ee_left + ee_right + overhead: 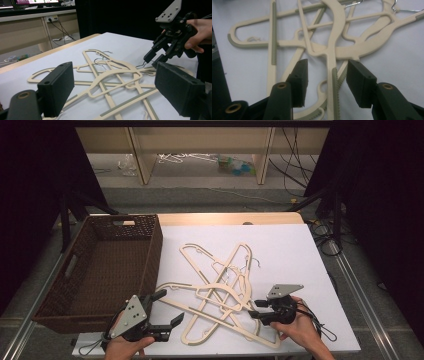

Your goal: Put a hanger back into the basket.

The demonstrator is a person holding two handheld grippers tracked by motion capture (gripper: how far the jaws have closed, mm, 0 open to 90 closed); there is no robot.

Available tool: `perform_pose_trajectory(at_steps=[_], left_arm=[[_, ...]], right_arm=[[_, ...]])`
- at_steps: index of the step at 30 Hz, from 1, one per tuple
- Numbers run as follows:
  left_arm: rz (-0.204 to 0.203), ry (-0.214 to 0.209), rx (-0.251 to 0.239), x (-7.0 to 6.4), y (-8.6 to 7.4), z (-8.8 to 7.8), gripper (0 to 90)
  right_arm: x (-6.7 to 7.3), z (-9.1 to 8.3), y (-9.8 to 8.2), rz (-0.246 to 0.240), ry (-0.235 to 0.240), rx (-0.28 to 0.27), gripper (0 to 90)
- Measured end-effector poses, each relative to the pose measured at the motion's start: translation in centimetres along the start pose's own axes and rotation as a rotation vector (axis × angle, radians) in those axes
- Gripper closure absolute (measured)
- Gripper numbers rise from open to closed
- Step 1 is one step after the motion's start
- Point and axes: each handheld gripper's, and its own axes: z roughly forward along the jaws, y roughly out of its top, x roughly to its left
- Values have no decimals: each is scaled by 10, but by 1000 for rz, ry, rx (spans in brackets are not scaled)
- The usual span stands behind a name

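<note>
The right tongs [325, 82] are hovering half spread, straddling a hanger arm [332, 82] whose long axis is running straight ahead between the pads, untouched. The hanger pile [220, 290] is lying mid-tabletop [300, 250]; the left tongs [162, 312] are waiting spread wide.

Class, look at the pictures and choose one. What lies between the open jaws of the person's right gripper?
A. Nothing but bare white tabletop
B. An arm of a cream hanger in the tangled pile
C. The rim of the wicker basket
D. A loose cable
B: in the right gripper view, the right gripper straddles a ribbed arm of the cream hangers, pads not yet touching it; the wicker basket sits away at the table's left.
</note>
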Motion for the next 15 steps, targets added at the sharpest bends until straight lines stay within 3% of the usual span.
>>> perform_pose_trajectory(at_steps=[5,6,7,10,15], left_arm=[[6,-4,6,0,0,1,159],[4,-4,5,0,0,1,159],[14,-5,10,0,-1,1,159],[12,-8,14,-1,-1,1,160],[17,-9,20,-1,-1,2,160]], right_arm=[[-4,9,2,11,21,41,603],[-5,13,1,6,14,20,606],[-8,13,2,28,48,42,622],[-11,16,3,37,45,58,644],[-11,19,4,17,59,60,675]])
